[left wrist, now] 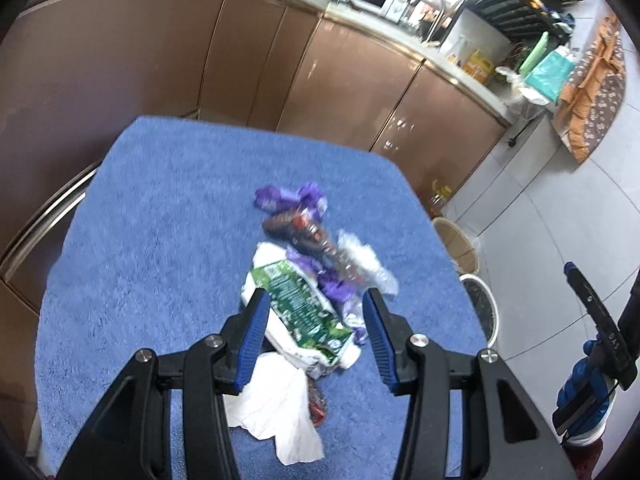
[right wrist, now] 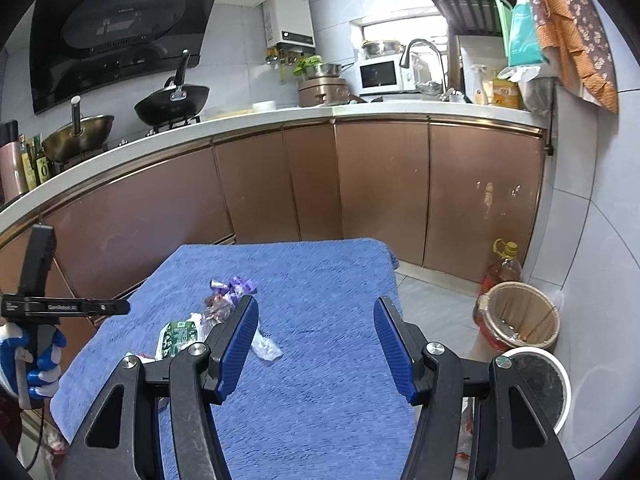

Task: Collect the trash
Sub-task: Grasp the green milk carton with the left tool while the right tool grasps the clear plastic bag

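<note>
While both tools hang over the table with nothing in them, the scene reads as follows.

Left gripper (left wrist: pixel 314 314): jaws parted, roughly half spread, holding nothing; its blue pads (left wrist: pixel 256 322) sit either side of the green wrapper (left wrist: pixel 304 308) without visibly pressing it.

Right gripper (right wrist: pixel 316 340): jaws likewise apart and empty, over bare blue cloth (right wrist: pixel 320 400), off to the side of the litter.

Trash pile (left wrist: pixel 308 280): heaped near the middle of the cloth-covered table. It holds the green wrapper, white tissue (left wrist: pixel 280 404) nearest the left tool, purple wrappers (left wrist: pixel 288 198) at the far end, a dark red-brown packet (left wrist: pixel 296 226) and some crumpled clear plastic (left wrist: pixel 364 260). The pieces overlap and touch.

Bins: a tan woven basket (right wrist: pixel 520 316) and a white-rimmed bin (right wrist: pixel 536 384) stand on the floor beside the table's right edge, next to an oil bottle (right wrist: pixel 502 268).

Step in hand: judged as the approach to a first pick, the left tool lined up on the green wrapper.

Next move calls for: lowering the left pads until they bracket the wrapper, closing firmly on thin, slippery film, then carrying it across the table edge to a bin.

Risk: neighbouring tissue may drag along or the wrapper may slip out.
</note>
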`<state>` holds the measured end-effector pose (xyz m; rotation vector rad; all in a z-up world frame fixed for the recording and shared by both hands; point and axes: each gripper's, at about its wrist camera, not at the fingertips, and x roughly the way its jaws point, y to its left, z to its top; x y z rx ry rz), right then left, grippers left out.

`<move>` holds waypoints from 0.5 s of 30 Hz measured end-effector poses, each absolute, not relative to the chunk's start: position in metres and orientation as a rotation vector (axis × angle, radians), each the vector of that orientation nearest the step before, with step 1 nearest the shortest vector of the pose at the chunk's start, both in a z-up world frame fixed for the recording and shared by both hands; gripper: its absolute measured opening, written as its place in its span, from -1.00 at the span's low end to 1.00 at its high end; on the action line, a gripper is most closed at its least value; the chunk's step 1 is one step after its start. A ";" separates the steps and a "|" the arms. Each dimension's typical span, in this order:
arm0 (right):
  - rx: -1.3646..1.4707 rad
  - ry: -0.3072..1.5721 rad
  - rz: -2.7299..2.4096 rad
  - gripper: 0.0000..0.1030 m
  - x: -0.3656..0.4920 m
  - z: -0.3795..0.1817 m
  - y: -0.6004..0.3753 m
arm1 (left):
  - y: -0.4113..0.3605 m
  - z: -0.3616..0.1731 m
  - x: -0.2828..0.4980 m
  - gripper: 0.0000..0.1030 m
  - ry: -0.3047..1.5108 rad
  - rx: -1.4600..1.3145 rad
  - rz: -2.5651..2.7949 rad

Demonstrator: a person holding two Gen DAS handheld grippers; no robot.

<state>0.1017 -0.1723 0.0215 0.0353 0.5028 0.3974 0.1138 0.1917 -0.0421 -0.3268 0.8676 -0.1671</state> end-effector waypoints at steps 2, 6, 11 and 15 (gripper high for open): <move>0.035 0.515 0.407 0.12 0.105 0.017 -0.170 | 0.193 -0.049 0.120 -0.10 0.892 -0.320 -0.149; 0.036 0.545 0.431 0.12 0.115 0.005 -0.164 | 0.198 -0.063 0.130 -0.10 0.941 -0.326 -0.136; 0.037 0.587 0.464 0.12 0.130 -0.011 -0.156 | 0.201 -0.083 0.146 -0.10 1.015 -0.341 -0.127; 0.024 0.629 0.503 0.12 0.142 -0.026 -0.143 | 0.205 -0.098 0.157 -0.10 1.065 -0.368 -0.116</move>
